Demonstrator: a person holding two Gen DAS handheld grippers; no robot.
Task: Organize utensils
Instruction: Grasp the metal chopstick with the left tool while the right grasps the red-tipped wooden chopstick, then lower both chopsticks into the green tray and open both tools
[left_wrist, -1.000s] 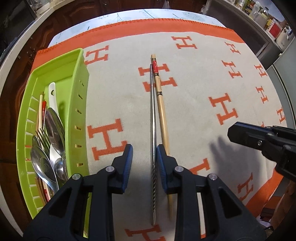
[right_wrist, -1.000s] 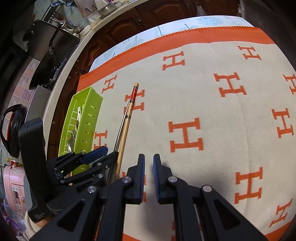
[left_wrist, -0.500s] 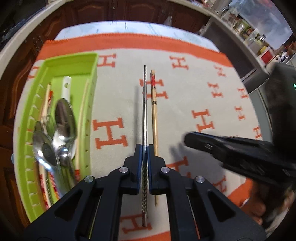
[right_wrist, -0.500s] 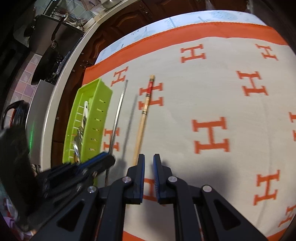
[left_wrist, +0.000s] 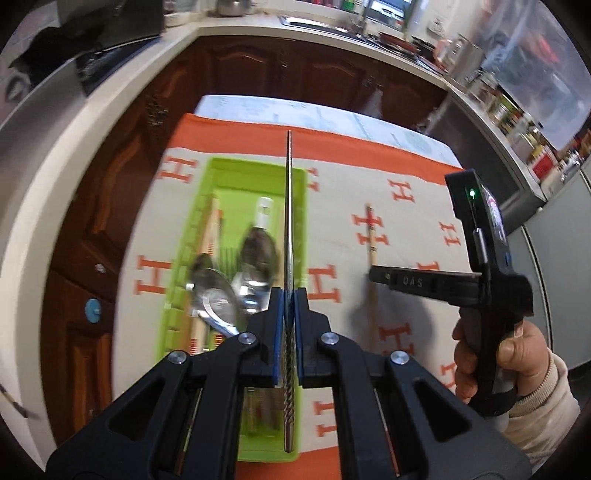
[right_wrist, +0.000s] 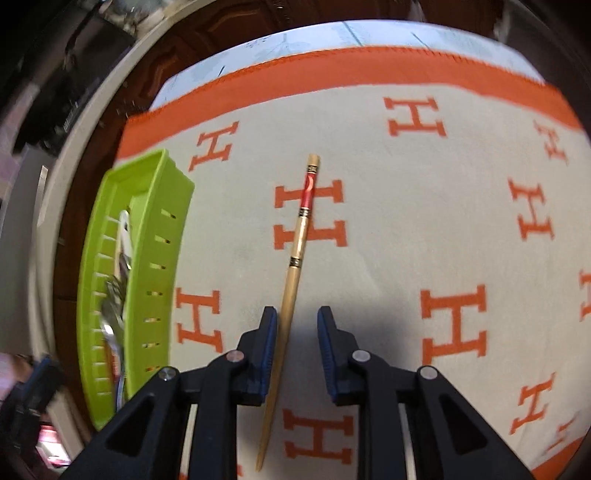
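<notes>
My left gripper (left_wrist: 290, 295) is shut on a metal chopstick (left_wrist: 289, 229) and holds it lifted above the green utensil tray (left_wrist: 299, 184), which holds spoons (left_wrist: 258, 254) and other cutlery. A wooden chopstick (right_wrist: 295, 266) with a red band lies on the cloth, and my right gripper (right_wrist: 297, 317) is open with its fingers on either side of it, the left finger close beside it. In the left wrist view the right gripper (left_wrist: 380, 275) hovers over the wooden chopstick (left_wrist: 370, 240). The tray (right_wrist: 155, 236) sits left in the right wrist view.
A cream cloth with orange H letters and an orange border (right_wrist: 406, 66) covers the table. Dark wooden cabinets (left_wrist: 258, 74) and a pale counter (left_wrist: 92, 122) curve behind and to the left. A hand (left_wrist: 513, 354) holds the right gripper's handle.
My left gripper shut on the metal chopstick, lifted it and carried it left over the tray. My right gripper opened and moved over the wooden chopstick.
</notes>
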